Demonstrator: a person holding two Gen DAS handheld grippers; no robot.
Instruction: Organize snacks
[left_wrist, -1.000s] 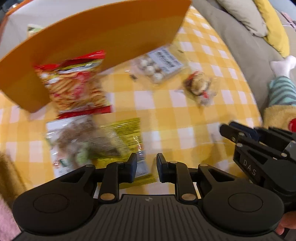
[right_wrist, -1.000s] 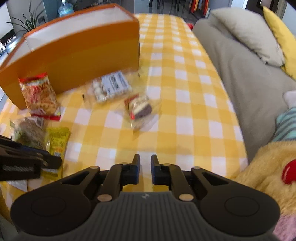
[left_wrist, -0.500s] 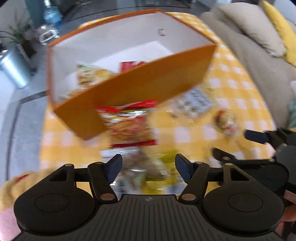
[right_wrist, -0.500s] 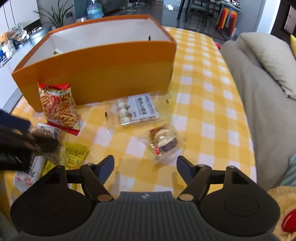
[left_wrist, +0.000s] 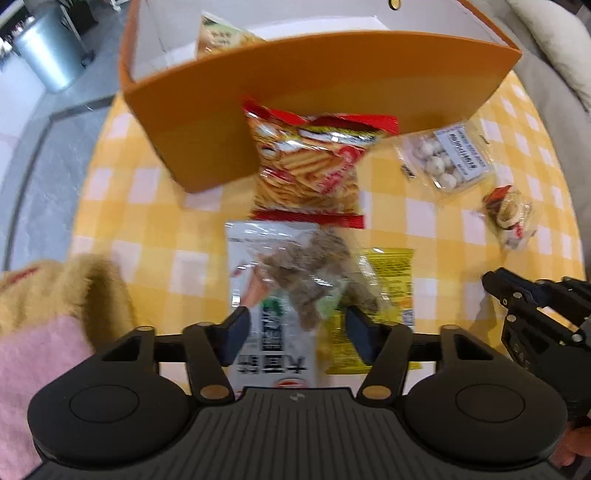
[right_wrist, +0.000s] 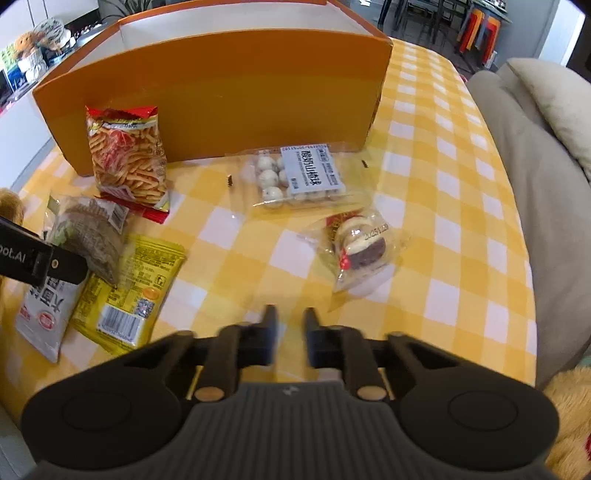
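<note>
An orange box (left_wrist: 332, 74) (right_wrist: 221, 92) stands at the back of the yellow checked table, with a green packet (left_wrist: 221, 37) inside. A red chip bag (left_wrist: 310, 162) (right_wrist: 127, 155) leans on its front wall. My left gripper (left_wrist: 297, 328) (right_wrist: 70, 266) points down over a clear bag of brown snacks (left_wrist: 295, 273) (right_wrist: 88, 236). Its jaws are closing, the bag's white end lies below the gap, and the pads are not on it. A yellow packet (left_wrist: 388, 295) (right_wrist: 129, 291) lies partly under that bag. My right gripper (right_wrist: 290, 321) (left_wrist: 493, 282) is shut and empty, short of a wrapped pastry (right_wrist: 360, 247) (left_wrist: 508, 218).
A clear tray of white balls (right_wrist: 299, 177) (left_wrist: 443, 158) lies before the box's right end. A grey sofa with cushions (right_wrist: 535, 166) runs along the table's right edge. A fuzzy yellow and pink sleeve (left_wrist: 55, 288) sits at the left, and a metal bucket (left_wrist: 48, 51) stands on the floor beyond.
Both grippers went from shut to wide open, then narrowed; the right one is shut again. The left view has shifted over the clear bag, and the right view has dropped slightly toward the pastry.
</note>
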